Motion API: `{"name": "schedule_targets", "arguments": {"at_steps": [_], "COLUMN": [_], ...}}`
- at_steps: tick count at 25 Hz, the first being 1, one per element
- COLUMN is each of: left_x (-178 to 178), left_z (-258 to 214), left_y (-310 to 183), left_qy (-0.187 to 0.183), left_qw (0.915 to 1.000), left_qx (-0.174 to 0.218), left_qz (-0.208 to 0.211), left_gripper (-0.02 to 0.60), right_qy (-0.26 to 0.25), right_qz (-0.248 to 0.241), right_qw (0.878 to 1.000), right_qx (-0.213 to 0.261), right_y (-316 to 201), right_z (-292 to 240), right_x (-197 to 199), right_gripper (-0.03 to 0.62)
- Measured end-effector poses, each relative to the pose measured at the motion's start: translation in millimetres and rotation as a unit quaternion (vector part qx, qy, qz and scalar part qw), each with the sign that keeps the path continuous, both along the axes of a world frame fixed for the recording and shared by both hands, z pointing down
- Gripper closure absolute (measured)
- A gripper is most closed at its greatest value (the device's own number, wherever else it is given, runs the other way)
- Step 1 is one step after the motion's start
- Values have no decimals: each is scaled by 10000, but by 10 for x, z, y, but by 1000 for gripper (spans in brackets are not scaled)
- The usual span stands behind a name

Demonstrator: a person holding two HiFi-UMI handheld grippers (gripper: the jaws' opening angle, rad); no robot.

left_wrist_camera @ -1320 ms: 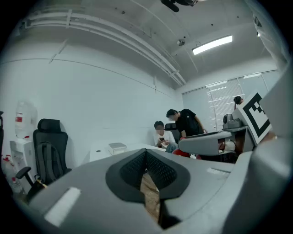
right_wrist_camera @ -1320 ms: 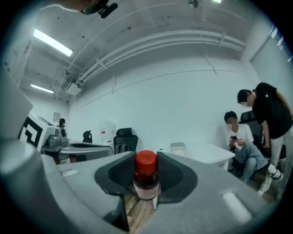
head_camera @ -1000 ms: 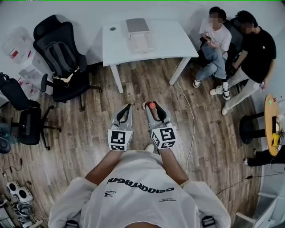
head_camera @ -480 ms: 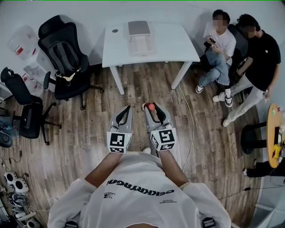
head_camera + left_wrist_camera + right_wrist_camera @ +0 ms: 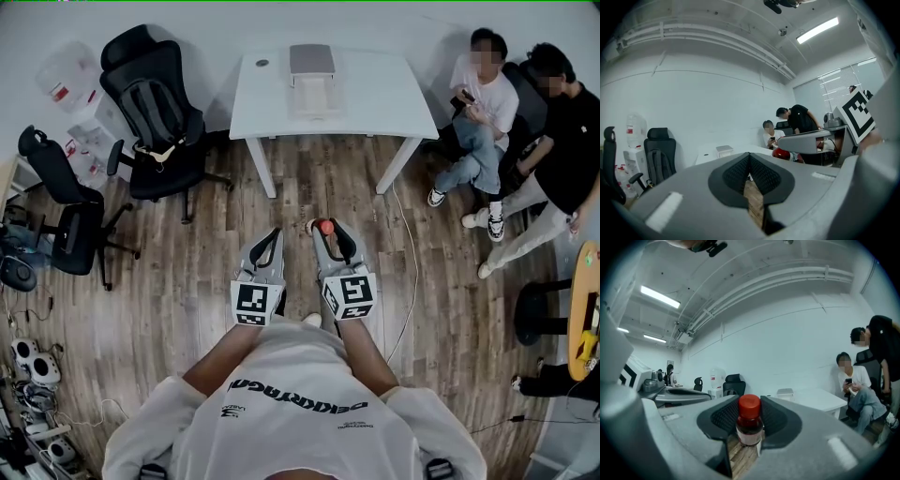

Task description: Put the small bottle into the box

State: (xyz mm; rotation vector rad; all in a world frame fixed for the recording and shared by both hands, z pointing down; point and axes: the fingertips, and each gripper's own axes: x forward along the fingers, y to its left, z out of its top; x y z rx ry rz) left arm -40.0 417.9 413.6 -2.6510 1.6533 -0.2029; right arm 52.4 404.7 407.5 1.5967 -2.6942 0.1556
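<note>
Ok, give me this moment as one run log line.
right tongs: shut on small bottle, red cap up | left tongs: shut, empty | grey box: on white table | bottle not yet boxed

Small red-capped bottle (image 5: 750, 425): clear body, dark reddish contents, white label round lower part. Upright, cap on. Clamped between pads of right claw (image 5: 324, 228), pads pressing both sides, cap rising just above them. Held in air over wooden floor (image 5: 187, 281), short of white worktop (image 5: 375, 94).

Pale grey rectangular box (image 5: 312, 59): lies on worktop near far edge, about mid-width. Flat whitish part directly in front of it; whether joined, cannot tell. Well apart from bottle.
</note>
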Motion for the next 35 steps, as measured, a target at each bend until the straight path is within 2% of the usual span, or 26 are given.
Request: {"name": "schedule_targets", "arguments": {"at_steps": [7,15,26,35], "left_x": [61,102,27,-24], "left_z": [39,115,119,102], "left_y": [-257,-808,-2112,-3156], "left_qy": [101,227,263,226], "left_qw": [9999,9997,9994,9981], "left_qx": [26,-22,-109,-205], "left_qz": [4,59,214,537], "left_gripper": [581,581,581,581], "right_qy": [145,250,261,289], "right_qz": [-69,-51,56,318], "right_qw": [9999,9997,9996,9988], "right_qx": [-35,-65,-133,-222], "right_y": [-220,-754,-1986,-2990], "right_z": [45,96,116,71], "right_x": [13,13,-95,-165], "right_gripper": [456,456,456,456]}}
